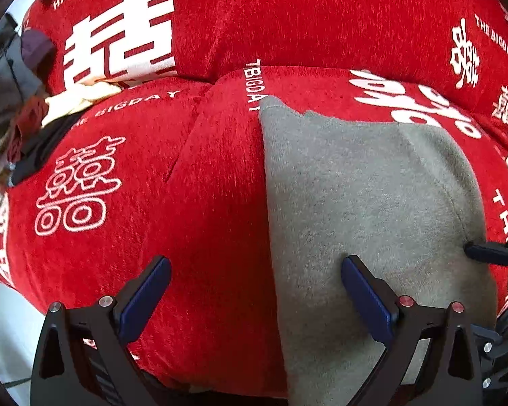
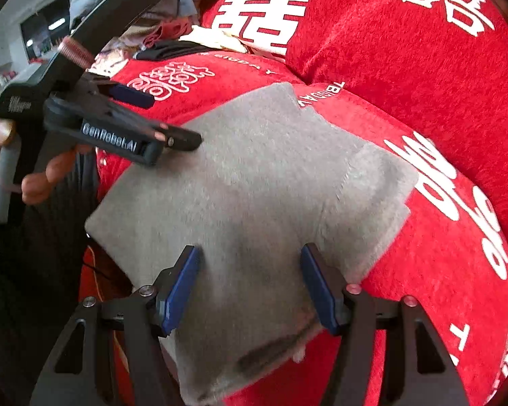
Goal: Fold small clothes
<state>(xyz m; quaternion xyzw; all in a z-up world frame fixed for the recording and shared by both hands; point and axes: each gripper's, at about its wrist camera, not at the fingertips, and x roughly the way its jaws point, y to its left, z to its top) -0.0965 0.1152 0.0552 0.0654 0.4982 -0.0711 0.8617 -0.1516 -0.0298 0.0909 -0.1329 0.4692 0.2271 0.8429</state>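
Lying flat on a red cover [image 2: 406, 77] printed with white characters and lettering, a grey garment [image 2: 254, 186] takes up the near middle of the scene. Its cloth looks fleecy, and a folded flap with a stitched seam sits at its right side in the right wrist view. Its far edge ends in a stepped corner close to the crease where the seat of the red cover meets the raised back part.

The left gripper [image 1: 255, 291] stands wide apart, its blue pads [image 1: 145, 301] spread with nothing between them but the surface below. One finger sits over bare red cover, the other over the left edge of the garment. In the right wrist view the same tool comes in from the left, held in a hand [image 2: 34, 176] whose fingers wrap the grey handle, its black tip over the far left part of the garment.

The right gripper [image 2: 250, 284] hangs over the near part of the garment with its jaws parted about halfway. Grey cloth shows in the gap, but the pads do not press on it, so nothing is gripped. Its black tip also shows at the right edge of the left wrist view.

At the far left, beyond the cover, a heap of clothes [image 2: 172, 10] in grey, purple, cream and dark red lies bunched together.
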